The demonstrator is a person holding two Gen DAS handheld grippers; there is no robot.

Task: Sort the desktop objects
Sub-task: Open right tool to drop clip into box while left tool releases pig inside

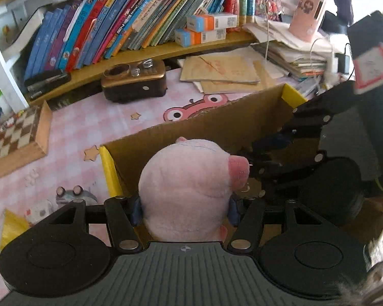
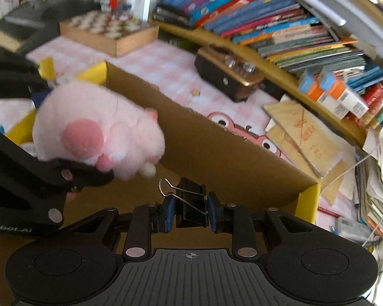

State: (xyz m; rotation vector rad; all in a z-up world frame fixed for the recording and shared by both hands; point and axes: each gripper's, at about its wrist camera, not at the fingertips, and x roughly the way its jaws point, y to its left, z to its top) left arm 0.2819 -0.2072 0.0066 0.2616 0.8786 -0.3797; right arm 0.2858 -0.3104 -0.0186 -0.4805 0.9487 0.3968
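The pink plush pig (image 1: pixel 189 186) is clamped between the pads of the left tongs (image 1: pixel 186 210) and hangs over the open cardboard box (image 1: pixel 217 125). It is soft and rounded, pale pink with a darker pink snout, and bulges out past the pads on both sides. The black binder clip (image 2: pixel 192 207) sits pinched in the right tongs (image 2: pixel 191 215), jaws narrow on its body, one wire handle folded across it and the other standing up; it also hangs over the box interior. Step in hand, as judged: delivery of both items into the box. The next move calls for lowering each load below the box rim, then parting the jaws. Keep the two tongs apart, since they stand close over the box. The box rests on the pink checked tabletop (image 1: pixel 71 132), near a wooden chessboard (image 1: pixel 15 137) and a shelf of books (image 1: pixel 109 23)
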